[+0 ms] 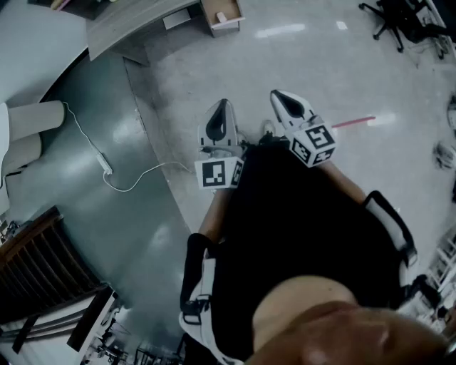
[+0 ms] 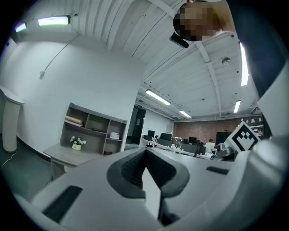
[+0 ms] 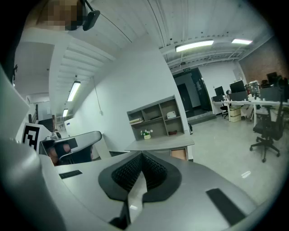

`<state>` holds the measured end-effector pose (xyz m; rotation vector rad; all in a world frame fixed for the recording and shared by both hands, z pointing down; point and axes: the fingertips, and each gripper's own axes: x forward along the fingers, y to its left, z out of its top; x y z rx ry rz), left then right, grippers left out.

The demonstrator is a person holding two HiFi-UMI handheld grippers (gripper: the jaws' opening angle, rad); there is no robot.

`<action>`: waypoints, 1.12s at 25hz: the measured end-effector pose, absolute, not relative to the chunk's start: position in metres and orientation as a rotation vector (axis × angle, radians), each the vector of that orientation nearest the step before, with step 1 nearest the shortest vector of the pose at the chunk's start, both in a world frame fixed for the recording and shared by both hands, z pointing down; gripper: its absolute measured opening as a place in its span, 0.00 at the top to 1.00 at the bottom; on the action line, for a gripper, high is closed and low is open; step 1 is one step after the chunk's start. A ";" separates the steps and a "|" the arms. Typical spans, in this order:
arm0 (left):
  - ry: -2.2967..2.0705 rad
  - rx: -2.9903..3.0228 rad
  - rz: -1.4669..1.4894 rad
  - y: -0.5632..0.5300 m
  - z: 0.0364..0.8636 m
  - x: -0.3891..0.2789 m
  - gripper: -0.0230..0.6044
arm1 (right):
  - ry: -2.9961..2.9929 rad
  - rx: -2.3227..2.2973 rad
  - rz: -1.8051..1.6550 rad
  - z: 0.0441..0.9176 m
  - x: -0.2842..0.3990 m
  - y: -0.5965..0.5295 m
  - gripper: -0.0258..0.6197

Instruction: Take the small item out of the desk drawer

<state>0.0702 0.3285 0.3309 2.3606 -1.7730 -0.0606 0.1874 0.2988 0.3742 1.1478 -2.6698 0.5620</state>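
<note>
Both grippers are held close to the person's chest and point away over the floor. My left gripper (image 1: 217, 117) is shut with nothing between its jaws, and in its own view the pads (image 2: 145, 168) meet. My right gripper (image 1: 288, 105) is also shut and empty, its pads (image 3: 139, 173) touching. The grey desk (image 1: 135, 25) stands far off at the top of the head view. An open drawer (image 1: 221, 16) sticks out beside it, with a small pale thing inside. Each gripper view shows the desk (image 3: 160, 143) under a shelf unit (image 2: 92, 133), well out of reach.
A white cable with a power strip (image 1: 105, 165) lies on the dark floor to the left. A red strip (image 1: 353, 122) marks the pale floor ahead. An office chair (image 1: 395, 18) stands at the back right. Dark slatted furniture (image 1: 35, 264) is at the lower left.
</note>
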 end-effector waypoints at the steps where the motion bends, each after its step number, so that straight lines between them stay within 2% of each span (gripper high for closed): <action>1: -1.777 2.360 -0.081 0.327 0.327 0.069 0.97 | -2.670 1.149 0.560 0.374 0.186 0.298 0.96; 28: -1.670 2.364 -0.169 0.355 0.335 0.017 0.97 | -2.642 1.264 0.590 0.377 0.130 0.317 0.96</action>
